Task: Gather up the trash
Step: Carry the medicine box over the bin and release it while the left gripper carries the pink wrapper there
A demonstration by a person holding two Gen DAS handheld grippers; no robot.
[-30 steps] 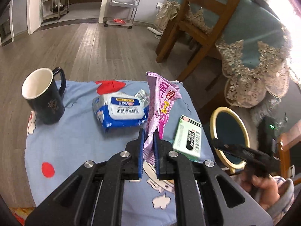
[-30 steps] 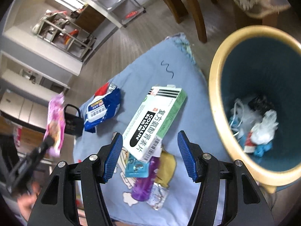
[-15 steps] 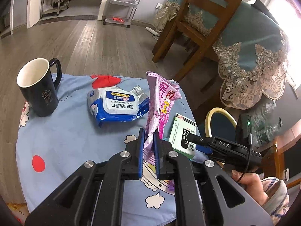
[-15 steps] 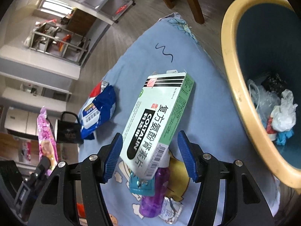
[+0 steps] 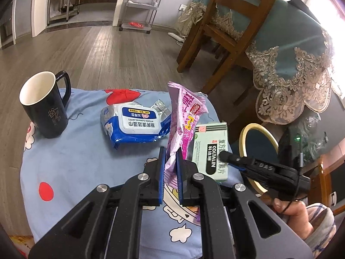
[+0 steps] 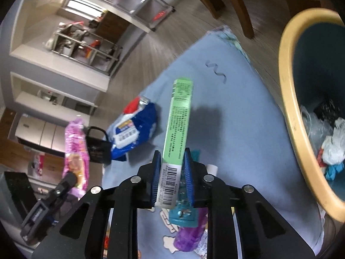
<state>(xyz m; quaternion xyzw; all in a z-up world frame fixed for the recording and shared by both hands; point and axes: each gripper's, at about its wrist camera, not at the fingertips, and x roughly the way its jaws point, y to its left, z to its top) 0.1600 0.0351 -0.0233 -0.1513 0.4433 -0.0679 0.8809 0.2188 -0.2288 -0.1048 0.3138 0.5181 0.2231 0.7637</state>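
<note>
My left gripper (image 5: 170, 154) is shut on a pink snack wrapper (image 5: 183, 116) and holds it upright above the blue cloth. It also shows in the right wrist view (image 6: 75, 153). My right gripper (image 6: 171, 157) is shut on a green medicine box (image 6: 177, 120), tilted on edge above the cloth; the box also shows in the left wrist view (image 5: 211, 149). The trash bin (image 6: 289, 99), yellow-rimmed and blue inside, holds crumpled waste at the right. It shows past the table edge in the left wrist view (image 5: 244, 136).
A black mug (image 5: 43, 105) and a blue wet-wipes pack (image 5: 135, 125) sit on the blue cloth (image 5: 75, 161). A teal packet (image 6: 183, 215) and purple wrapper (image 6: 189, 235) lie under my right gripper. A wooden chair (image 5: 226, 28) and draped table (image 5: 291, 43) stand behind.
My right gripper closed on the green box and tipped it up on edge off the cloth. My left gripper kept hold of the pink wrapper and drifted slightly.
</note>
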